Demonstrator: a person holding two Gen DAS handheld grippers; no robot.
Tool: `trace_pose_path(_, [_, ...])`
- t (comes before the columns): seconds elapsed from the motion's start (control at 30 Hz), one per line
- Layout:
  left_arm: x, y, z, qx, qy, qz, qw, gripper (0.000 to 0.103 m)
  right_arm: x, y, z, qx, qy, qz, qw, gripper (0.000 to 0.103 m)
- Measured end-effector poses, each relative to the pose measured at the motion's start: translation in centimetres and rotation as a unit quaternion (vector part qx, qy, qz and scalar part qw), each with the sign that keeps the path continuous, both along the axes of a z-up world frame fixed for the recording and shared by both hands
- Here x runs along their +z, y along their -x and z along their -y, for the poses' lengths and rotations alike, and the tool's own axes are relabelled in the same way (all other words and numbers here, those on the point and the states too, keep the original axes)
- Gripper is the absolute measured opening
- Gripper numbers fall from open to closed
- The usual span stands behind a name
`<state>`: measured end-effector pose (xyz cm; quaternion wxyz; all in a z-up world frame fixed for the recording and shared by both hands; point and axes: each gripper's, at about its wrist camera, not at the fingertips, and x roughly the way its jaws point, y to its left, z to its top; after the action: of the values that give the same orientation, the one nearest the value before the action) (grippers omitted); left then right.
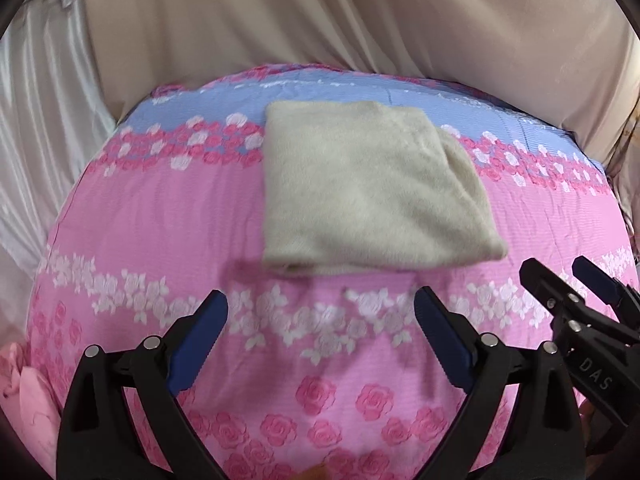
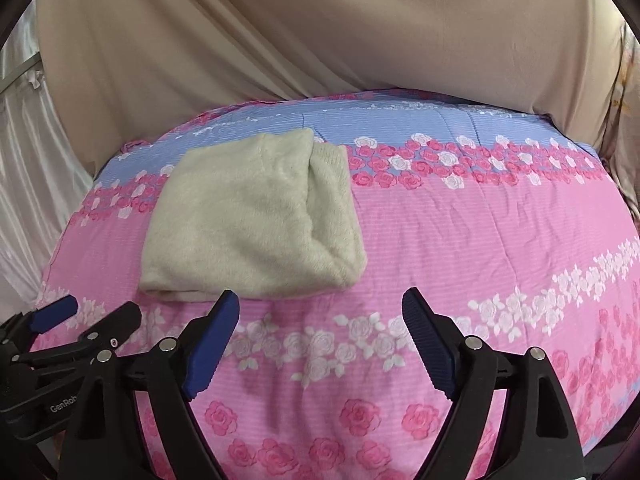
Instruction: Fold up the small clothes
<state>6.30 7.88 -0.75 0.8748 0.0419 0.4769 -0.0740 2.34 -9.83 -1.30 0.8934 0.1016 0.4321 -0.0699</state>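
Both sets of jaws stand wide with nothing between them: left gripper [image 1: 321, 307], black frame with blue ribbed pads, and right gripper [image 2: 320, 304] of the same make, side by side above the bedding, clear of the cloth. Item in hand: one cream fleecy knitted garment [image 1: 368, 188], folded to a compact rectangle, layered edge on its right side, lying flat just beyond the fingertips. Support: pink and blue rose-printed quilted bedspread [image 1: 160, 216], lightly creased. Backdrop: beige draped curtain [image 1: 320, 20]; pale satin drape [image 1: 44, 92] at the left. Step, by judgement: the fold looks finished and released. Next move likely calls for fetching another piece or shifting this bundle aside, gripping both layers together so it stays folded.
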Motion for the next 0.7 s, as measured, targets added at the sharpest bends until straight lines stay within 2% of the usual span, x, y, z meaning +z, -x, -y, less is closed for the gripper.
trace_pose_path(0.2, [-1.0, 1.5, -1.7, 0.002, -0.021, 0.009, 0.9997, 0.092, -0.8, 0.9, -2.3, -0.004, -0.003, -0.001, 1.0, 0.081])
trace_pose_path(0.37, [-1.7, 2.0, -2.7, 0.002, -0.022, 0.008, 0.9997, 0.092, -1.2, 1.5, -3.4, -0.01, 0.0, 0.001, 1.0, 0.084])
trace_pose_path(0.7, [-2.5, 2.3, -2.9, -0.009, -0.037, 0.011, 0.9992, 0.092, -2.4, 2.4, -4.1, -0.033, 0.0, -0.006, 0.999, 0.084])
